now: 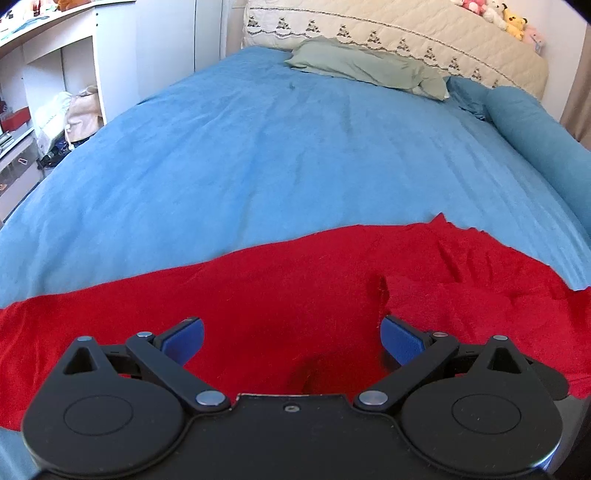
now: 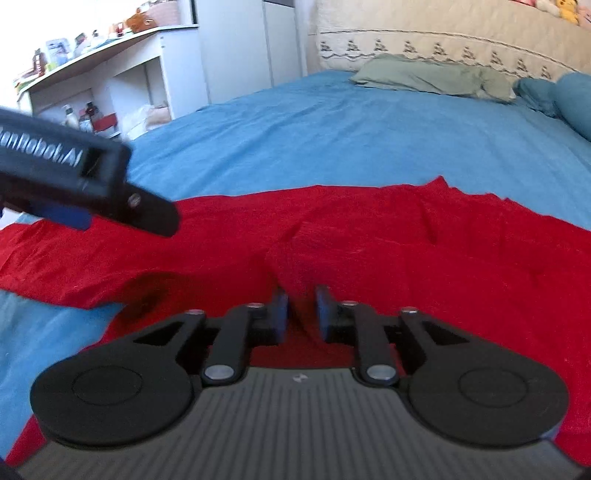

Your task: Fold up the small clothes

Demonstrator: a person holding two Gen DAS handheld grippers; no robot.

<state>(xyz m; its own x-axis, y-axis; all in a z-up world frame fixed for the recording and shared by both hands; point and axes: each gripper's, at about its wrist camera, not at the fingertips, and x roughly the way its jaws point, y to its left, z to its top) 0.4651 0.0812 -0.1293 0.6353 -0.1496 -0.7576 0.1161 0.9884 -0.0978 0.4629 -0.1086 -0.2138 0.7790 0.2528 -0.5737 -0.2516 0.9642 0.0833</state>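
Hovering over a red cloth [image 1: 280,295], the left gripper [image 1: 291,339] has its 2 blue-padded fingers [image 1: 184,339] spread wide, with nothing between them but the fabric lying below. The right gripper [image 2: 301,314] has its fingers [image 2: 325,310] a narrow gap apart, and a raised fold of the same cloth [image 2: 369,240] runs up between them; whether the pads press on it cannot be told. Both tools are matte black plastic with round pivot discs and silver rivets; the right one's body is ribbed grey. In the right wrist view, the left gripper [image 2: 66,214] shows as a blurred black bar with white lettering at the left, above the cloth. The cloth is soft, fuzzy and creased, spread flat across the near part of a blue bedspread [image 1: 258,147]. Farther back lie a rumpled green cloth [image 1: 369,66], a quilted cream headboard [image 1: 406,33] with stitched motifs, and a white shelf [image 1: 55,55] at the left.
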